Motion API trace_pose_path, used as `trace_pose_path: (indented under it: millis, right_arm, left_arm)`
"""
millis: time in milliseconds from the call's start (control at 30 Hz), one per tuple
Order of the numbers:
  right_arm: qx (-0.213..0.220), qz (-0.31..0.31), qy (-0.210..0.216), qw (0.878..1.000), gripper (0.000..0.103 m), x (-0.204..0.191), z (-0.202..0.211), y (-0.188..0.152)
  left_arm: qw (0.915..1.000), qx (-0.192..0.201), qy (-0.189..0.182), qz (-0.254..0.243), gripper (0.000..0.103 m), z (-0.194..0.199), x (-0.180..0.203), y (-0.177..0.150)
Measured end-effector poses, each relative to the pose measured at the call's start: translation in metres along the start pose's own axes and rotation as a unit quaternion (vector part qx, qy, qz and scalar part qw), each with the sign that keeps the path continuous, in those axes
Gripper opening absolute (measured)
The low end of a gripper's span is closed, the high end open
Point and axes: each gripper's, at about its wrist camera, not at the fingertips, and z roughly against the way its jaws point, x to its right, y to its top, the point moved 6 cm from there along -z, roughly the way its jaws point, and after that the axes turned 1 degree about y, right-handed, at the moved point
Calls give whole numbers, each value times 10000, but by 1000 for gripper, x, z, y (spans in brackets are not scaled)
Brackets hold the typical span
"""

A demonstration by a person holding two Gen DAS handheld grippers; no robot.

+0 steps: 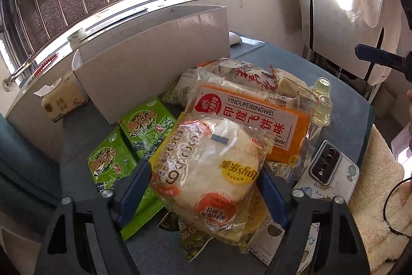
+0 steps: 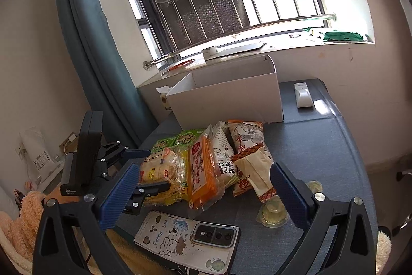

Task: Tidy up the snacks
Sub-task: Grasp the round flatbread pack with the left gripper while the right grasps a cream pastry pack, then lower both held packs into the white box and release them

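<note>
Blue-padded left gripper (image 1: 206, 187) pinching one clear rice-cracker bag (image 1: 208, 172) atop the snack pile. Right gripper (image 2: 198, 197) spread wide, holding nothing, above one phone (image 2: 190, 239). Two green packets (image 1: 128, 143) at left, one orange pack (image 1: 257, 117), one white box (image 2: 231, 99) behind; bare blue tabletop (image 2: 322, 153) off right.

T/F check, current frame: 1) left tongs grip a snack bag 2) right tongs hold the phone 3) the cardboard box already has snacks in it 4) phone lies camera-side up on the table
1) True: the left tongs are closed on the clear snack bag.
2) False: the right tongs are open and hold nothing; the phone lies below them.
3) False: the visible inside of the box shows no snacks; they sit in front of it.
4) True.
</note>
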Motion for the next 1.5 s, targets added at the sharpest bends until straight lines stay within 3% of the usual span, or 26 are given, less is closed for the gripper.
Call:
trace_pose_path:
  millis: [67, 367, 467, 667, 867, 933, 967, 1000, 1067, 1267, 1500]
  right_arm:
    - [-43, 30, -19, 10000, 103, 0, -1, -2]
    - [-212, 0, -316, 9993, 103, 25, -22, 6]
    - [-525, 53, -440, 9976, 103, 43, -42, 9]
    - [-1342, 1089, -887, 9809, 103, 73, -77, 1]
    - [-1847, 1637, -596, 9672, 102, 76, -100, -11]
    - [-2016, 1677, -426, 9641, 86, 74, -106, -16]
    - [-2115, 1644, -311, 9630, 56, 73, -109, -18]
    - [-2176, 1645, -355, 9614, 48, 74, -110, -19]
    - [-2117, 1709, -476, 9611, 47, 76, -105, -20]
    - [-1659, 1252, -486, 9770, 47, 80, -68, -3]
    - [-483, 200, -107, 9986, 47, 70, -40, 74]
  left_arm:
    - [9997, 68, -125, 202, 75, 4, -4, -1]
    - [9928, 783, -14, 906, 71, 52, -28, -5]
    - [9917, 866, 117, 946, 71, 60, -33, -9]
    - [9851, 1105, 185, 1304, 70, 79, -53, -16]
    - [9799, 1236, 22, 1568, 70, 89, -60, -23]
    - [9796, 1241, -4, 1582, 70, 90, -59, -24]
    - [9795, 1238, -5, 1587, 70, 90, -59, -24]
    - [9794, 1234, -1, 1598, 70, 89, -59, -25]
    - [9793, 1228, -30, 1606, 70, 88, -59, -26]
    - [9763, 1324, -52, 1712, 70, 91, -63, -19]
    - [9668, 1767, -54, 1847, 70, 95, -76, 35]
